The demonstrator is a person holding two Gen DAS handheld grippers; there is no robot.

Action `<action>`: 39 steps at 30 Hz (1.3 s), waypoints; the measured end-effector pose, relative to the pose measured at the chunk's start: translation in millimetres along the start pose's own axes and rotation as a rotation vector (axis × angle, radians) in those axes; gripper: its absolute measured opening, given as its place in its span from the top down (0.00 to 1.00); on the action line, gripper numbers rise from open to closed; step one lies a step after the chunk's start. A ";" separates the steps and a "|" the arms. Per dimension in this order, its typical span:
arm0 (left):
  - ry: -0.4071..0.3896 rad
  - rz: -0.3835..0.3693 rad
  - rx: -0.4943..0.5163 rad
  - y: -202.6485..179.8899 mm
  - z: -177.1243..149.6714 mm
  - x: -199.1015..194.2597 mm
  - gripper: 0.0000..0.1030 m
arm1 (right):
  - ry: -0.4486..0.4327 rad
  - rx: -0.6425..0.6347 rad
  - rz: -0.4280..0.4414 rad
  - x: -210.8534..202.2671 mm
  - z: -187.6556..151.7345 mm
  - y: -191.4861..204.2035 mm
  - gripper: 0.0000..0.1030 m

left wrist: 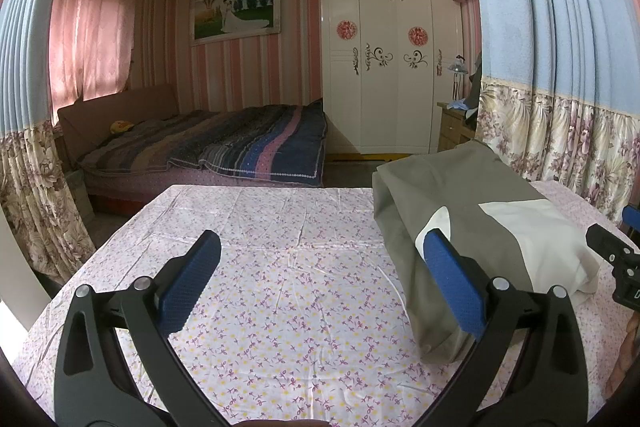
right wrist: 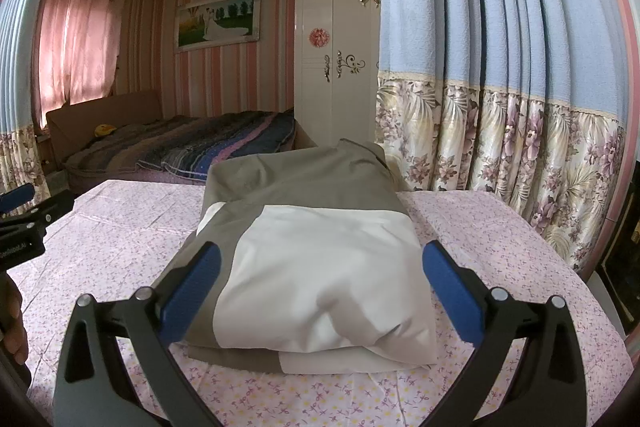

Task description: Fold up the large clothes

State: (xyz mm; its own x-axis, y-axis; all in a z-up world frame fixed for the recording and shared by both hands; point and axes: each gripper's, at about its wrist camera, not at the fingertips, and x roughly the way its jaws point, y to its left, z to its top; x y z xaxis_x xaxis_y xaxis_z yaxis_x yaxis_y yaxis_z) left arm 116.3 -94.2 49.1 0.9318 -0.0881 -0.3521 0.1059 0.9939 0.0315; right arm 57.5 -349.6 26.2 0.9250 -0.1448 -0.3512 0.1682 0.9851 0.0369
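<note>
The folded garment [right wrist: 316, 259] lies on the floral sheet [right wrist: 500, 247] in front of you, a thick olive-grey bundle with a white panel on its near half. In your right wrist view it sits straight ahead, between the two blue pads [right wrist: 192, 291] of your right gripper [right wrist: 320, 291]. That gripper's jaws stand wide apart, one on each side of the bundle's near end, and I cannot tell whether either pad touches the cloth. The bundle's near edge shows stacked layers, white over grey, resting flat on the sheet.

From your left wrist view the same garment [left wrist: 460, 219] lies off to the right of your left gripper [left wrist: 320, 275]. The left gripper's jaws are also spread wide with nothing between them but bare sheet [left wrist: 280, 267]. Its right-hand pad [left wrist: 452, 283] overlaps the grey side of the bundle in the picture, though contact is unclear. The tip of your right gripper [left wrist: 616, 259] shows at the right edge of that view, just beyond the white panel.

Your left gripper [right wrist: 24, 223] appears at the left edge of the right wrist view, well apart from the bundle, with your hand [right wrist: 14, 327] below it.

Beyond the sheet stand a bed [left wrist: 208, 143] with a striped quilt, a white wardrobe [left wrist: 388, 67], and blue-and-floral curtains [right wrist: 500, 87] just behind the garment's far end.
</note>
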 end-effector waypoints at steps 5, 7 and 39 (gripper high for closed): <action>0.000 0.003 0.000 0.5 0.0 -0.4 0.03 | 0.000 -0.001 -0.002 -0.7 -0.4 1.2 0.02; 0.000 -0.001 -0.003 1.3 0.1 0.2 0.03 | 0.003 -0.002 -0.002 0.2 -1.1 0.9 0.02; -0.004 -0.003 0.001 -8.4 0.5 -1.7 0.03 | 0.005 -0.003 -0.004 1.2 -0.9 1.1 0.02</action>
State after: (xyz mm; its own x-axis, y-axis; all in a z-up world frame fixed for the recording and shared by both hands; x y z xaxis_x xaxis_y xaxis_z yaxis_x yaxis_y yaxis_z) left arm 114.0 -102.4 49.9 0.9328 -0.0911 -0.3486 0.1088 0.9936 0.0315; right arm 58.6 -348.6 25.0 0.9227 -0.1485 -0.3557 0.1710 0.9847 0.0327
